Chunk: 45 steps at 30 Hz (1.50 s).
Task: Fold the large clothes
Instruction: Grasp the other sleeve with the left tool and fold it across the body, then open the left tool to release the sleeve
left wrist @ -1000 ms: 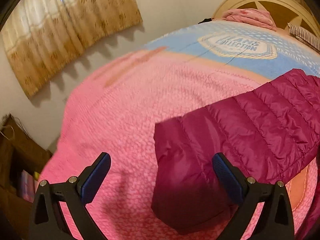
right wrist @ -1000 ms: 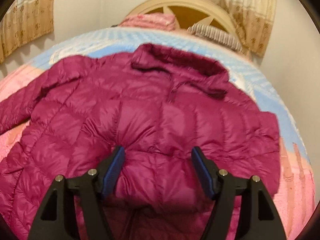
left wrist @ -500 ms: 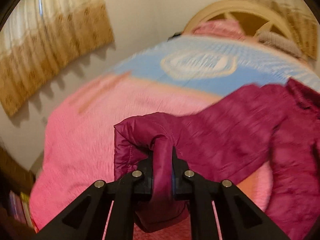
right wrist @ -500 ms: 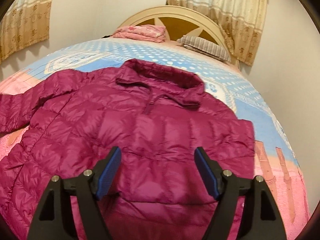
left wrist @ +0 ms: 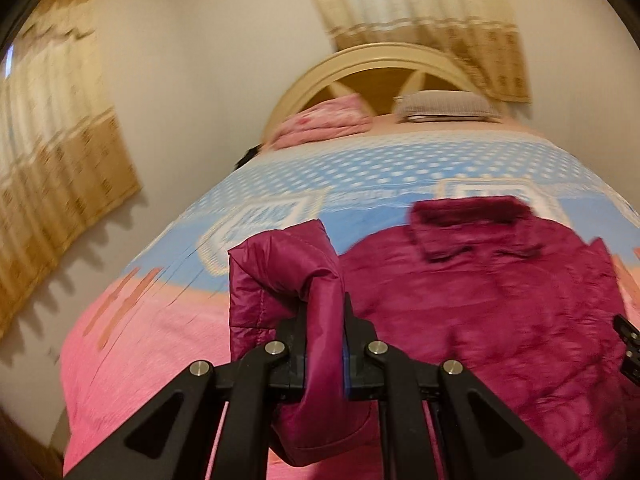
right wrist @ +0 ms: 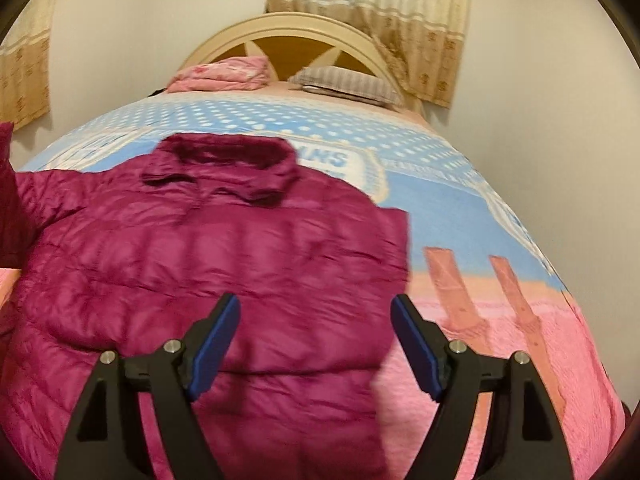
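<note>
Fingers of our left gripper (left wrist: pixel 323 336) pinch the jacket's sleeve (left wrist: pixel 296 276), lifted off the bed (right wrist: pixel 500 208); our right gripper (right wrist: pixel 316 344) hovers spread and empty over the jacket (right wrist: pixel 224 256) lying flat. We risk the slick cuff slipping free, or dragging the body askew

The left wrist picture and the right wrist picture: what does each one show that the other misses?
Only the left wrist view shows the left gripper shut on the maroon quilted jacket's sleeve cuff, lifted off the bed.

Only the right wrist view shows the right gripper with nothing between its blue pads, hovering over the jacket's right edge, and the bedspread's pink-striped right side.

Both show the maroon quilted puffer jacket, the blue and pink bedspread, the folded pink blanket, the striped pillow and the arched headboard.
</note>
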### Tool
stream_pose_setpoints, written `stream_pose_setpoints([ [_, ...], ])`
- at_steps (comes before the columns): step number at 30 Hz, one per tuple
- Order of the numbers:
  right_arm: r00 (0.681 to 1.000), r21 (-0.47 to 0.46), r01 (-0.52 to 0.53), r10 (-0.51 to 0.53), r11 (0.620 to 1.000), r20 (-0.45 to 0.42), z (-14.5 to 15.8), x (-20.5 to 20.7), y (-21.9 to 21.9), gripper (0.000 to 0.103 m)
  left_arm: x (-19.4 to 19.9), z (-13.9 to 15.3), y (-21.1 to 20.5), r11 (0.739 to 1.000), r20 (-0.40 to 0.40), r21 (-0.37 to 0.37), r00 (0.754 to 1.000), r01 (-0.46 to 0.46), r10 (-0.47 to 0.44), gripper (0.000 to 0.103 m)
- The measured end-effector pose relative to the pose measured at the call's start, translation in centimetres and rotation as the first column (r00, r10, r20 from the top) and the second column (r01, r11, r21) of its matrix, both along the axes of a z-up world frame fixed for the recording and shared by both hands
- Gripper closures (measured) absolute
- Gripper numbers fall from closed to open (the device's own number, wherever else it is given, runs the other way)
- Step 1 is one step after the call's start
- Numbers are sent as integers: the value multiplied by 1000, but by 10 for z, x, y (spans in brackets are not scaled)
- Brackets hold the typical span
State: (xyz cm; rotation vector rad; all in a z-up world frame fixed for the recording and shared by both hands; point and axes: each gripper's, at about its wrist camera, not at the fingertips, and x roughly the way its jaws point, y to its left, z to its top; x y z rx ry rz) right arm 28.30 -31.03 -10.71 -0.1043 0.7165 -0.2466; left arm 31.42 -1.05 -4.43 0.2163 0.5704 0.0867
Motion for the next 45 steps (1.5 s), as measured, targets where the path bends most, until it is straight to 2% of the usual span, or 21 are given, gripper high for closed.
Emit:
stream_pose_setpoints([
  [4, 999, 2, 51, -51, 999, -3, 0, -10, -27, 23, 1, -2, -51, 996, -6, 22, 996, 85, -85, 93],
  [10, 992, -8, 127, -127, 992, -20, -5, -27, -65, 23, 2, -28, -124, 980, -30, 88, 983, 181, -179, 93],
  [20, 974, 7, 222, -222, 975, -42, -13, -59, -120, 22, 2, -77, -198, 956, -110, 117, 961, 268, -255, 93],
  [26, 967, 19, 249, -248, 968, -54, -20, -66, -133, 22, 2, -97, -221, 943, -153, 141, 947, 303, -282, 91],
  [29, 966, 20, 251, -249, 968, -63, -25, -65, -134, 22, 0, -100, -226, 937, -175, 148, 941, 315, -289, 78],
  [30, 966, 20, 250, -248, 968, -67, -27, -64, -134, 22, -1, -100, -227, 937, -175, 153, 941, 315, -288, 64],
  [31, 966, 19, 250, -249, 968, -72, -29, -64, -133, 22, -3, -98, -228, 936, -166, 162, 943, 313, -287, 42],
  [33, 964, 16, 257, -255, 966, -77, -32, -63, -133, 22, -11, -92, -230, 933, -112, 190, 951, 306, -289, 19],
  [34, 964, 16, 257, -255, 966, -80, -33, -63, -133, 22, -16, -87, -231, 930, -81, 199, 951, 308, -298, 15],
  [37, 963, 20, 257, -254, 966, -89, -37, -61, -132, 22, -28, -72, -232, 918, -42, 214, 942, 334, -333, 15],
  [40, 966, 34, 250, -246, 968, -84, -32, -59, -129, 22, -29, -57, -215, 925, -2, 209, 946, 318, -324, 14],
  [43, 971, 50, 232, -229, 971, -67, -22, -54, -120, 22, -8, -55, -175, 945, -1, 227, 971, 235, -241, 14],
  [45, 978, 83, 204, -199, 975, -64, -15, -46, -110, 22, 14, -59, -141, 958, -11, 245, 989, 148, -149, 14],
])
